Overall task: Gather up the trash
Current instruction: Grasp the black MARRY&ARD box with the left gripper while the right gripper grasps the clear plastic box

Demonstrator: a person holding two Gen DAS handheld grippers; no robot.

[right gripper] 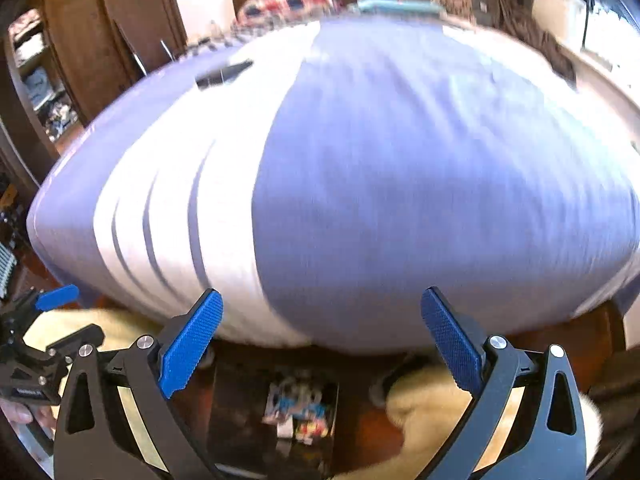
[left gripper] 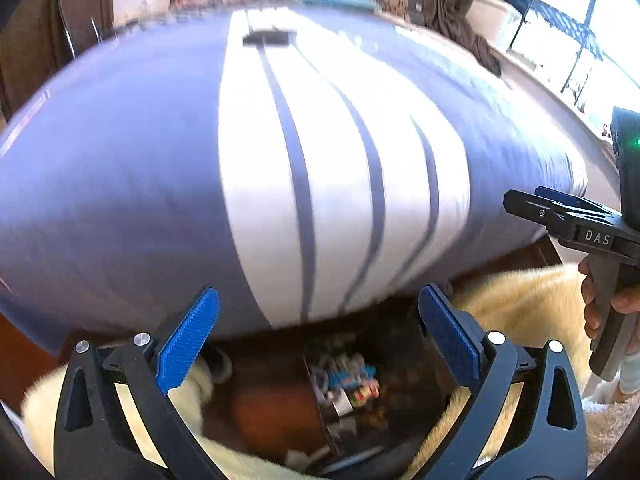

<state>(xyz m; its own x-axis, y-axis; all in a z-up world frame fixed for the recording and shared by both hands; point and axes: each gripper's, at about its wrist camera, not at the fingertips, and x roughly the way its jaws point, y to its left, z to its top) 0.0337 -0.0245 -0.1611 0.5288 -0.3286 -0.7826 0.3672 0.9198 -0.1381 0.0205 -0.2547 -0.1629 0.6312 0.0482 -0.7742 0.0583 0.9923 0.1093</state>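
Home bedroom: made bed [left gripper: 280, 160], wooden wardrobe [right gripper: 100, 40], fluffy rug [left gripper: 520, 300].

Motion blur smears the colourful wrappers [right gripper: 300, 412] below the bed [right gripper: 400, 180].

Daylight pours in from the window [left gripper: 568, 36] at upper right, blown out to white glare in both views. The bedspread [left gripper: 280, 152] is brightly lit on top, its white stripes nearly overexposed, while the floor beneath the bed's foot lies in dim shadow. Both frames are smeared by motion blur, the bedspread [right gripper: 400, 168] streaked, and the fisheye lens bulges the bed and darkens the corners.
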